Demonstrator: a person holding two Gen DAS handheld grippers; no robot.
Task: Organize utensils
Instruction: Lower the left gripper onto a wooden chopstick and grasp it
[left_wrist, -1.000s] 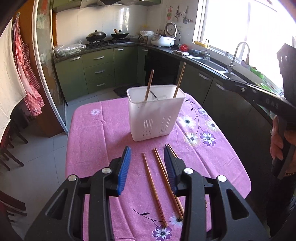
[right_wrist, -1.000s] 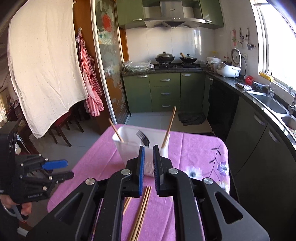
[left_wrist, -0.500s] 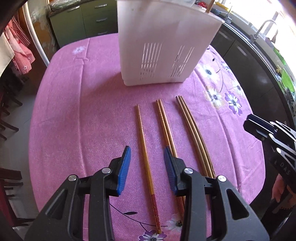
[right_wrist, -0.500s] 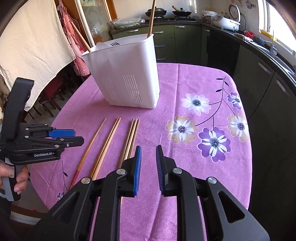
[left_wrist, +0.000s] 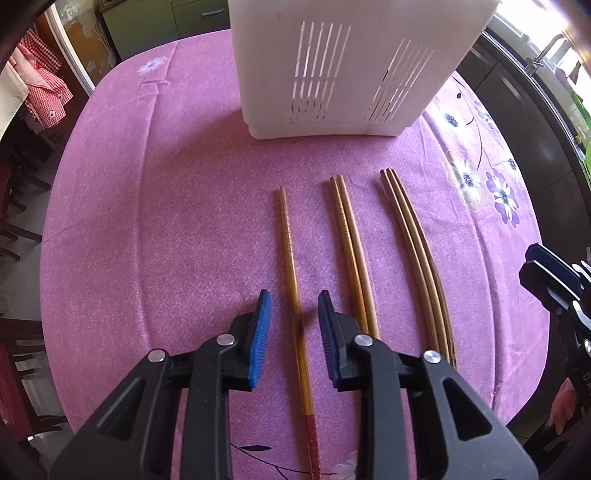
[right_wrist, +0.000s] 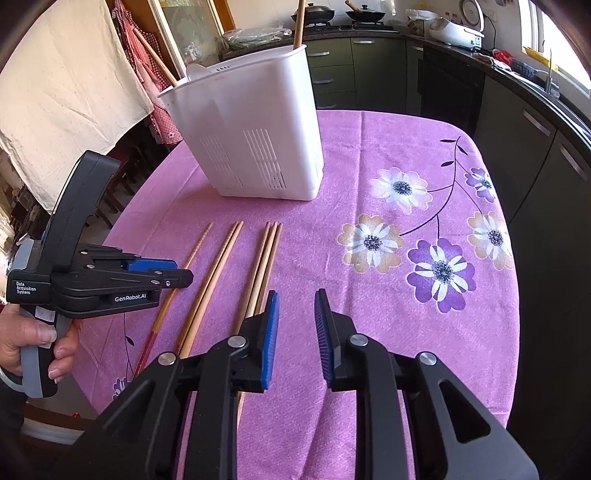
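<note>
Three groups of wooden chopsticks lie side by side on the pink cloth: a single one with a red end (left_wrist: 291, 258) (right_wrist: 192, 258), a pair (left_wrist: 351, 251) (right_wrist: 218, 266), and three darker ones (left_wrist: 413, 240) (right_wrist: 264, 258). Behind them stands a white slotted utensil holder (left_wrist: 351, 74) (right_wrist: 251, 129) with chopsticks (right_wrist: 299, 22) poking out. My left gripper (left_wrist: 293, 299) (right_wrist: 181, 271) points down, straddling the single chopstick. Its jaws are closing but the pads are clear of the stick. My right gripper (right_wrist: 296, 295) (left_wrist: 532, 262) hovers just right of the three darker sticks, jaws opening with nothing between them.
The flowered pink tablecloth (right_wrist: 424, 240) covers a small table whose edge drops off close by on the left, right and near sides. Dark kitchen cabinets (right_wrist: 535, 129) run along the right. Wooden chairs (left_wrist: 14, 229) and a hanging cloth (right_wrist: 66, 92) are on the left.
Both grippers have come down close to the table. The left one tipped downward over the single chopstick and its jaws narrowed. The right jaws have parted a little.
</note>
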